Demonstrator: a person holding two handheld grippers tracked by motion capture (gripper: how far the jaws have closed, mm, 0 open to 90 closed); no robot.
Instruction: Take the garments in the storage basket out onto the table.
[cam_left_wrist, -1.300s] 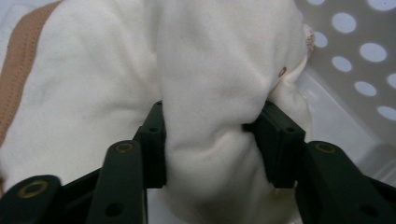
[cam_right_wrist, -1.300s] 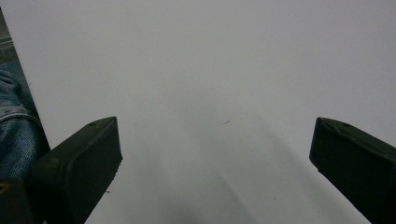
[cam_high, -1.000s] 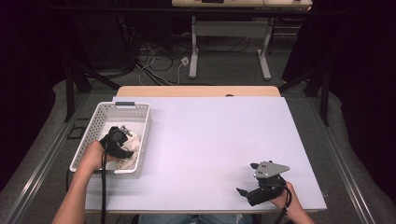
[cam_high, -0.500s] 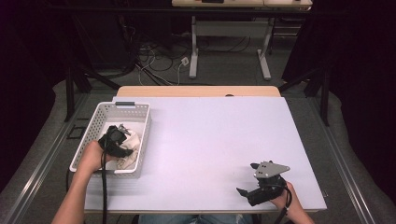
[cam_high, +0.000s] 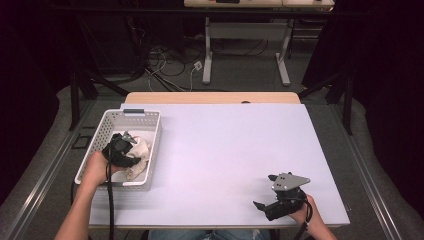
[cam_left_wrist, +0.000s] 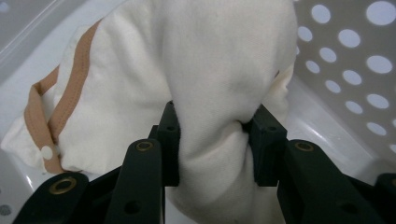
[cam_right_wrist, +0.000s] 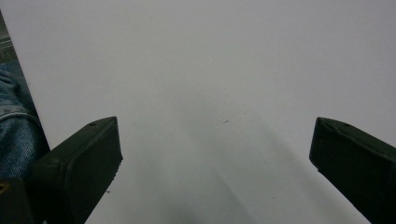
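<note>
A cream cloth (cam_left_wrist: 219, 60) with a tan strap (cam_left_wrist: 70, 107) and a small white snap lies bunched in a white perforated basket (cam_high: 150, 120) at the table's left. My left gripper (cam_left_wrist: 212, 126) reaches down into the basket and is shut on a thick fold of the cloth, which bulges between both pads. In the high view the left gripper (cam_high: 131, 145) sits over the cloth (cam_high: 142, 152). My right gripper (cam_high: 263, 191) rests on the white table near the front right corner, its jaws wide apart. Nothing lies between the right gripper's (cam_right_wrist: 215, 144) jaws but bare table.
The basket's holed wall (cam_left_wrist: 355, 56) stands close on the right of the cloth. The white table top (cam_high: 230, 145) stretches between the basket and the right hand. A blue-jeaned leg (cam_right_wrist: 14, 130) shows past the table's front edge.
The left gripper has shifted only slightly inside the basket, still closed on the cloth. The right gripper has kept still.
</note>
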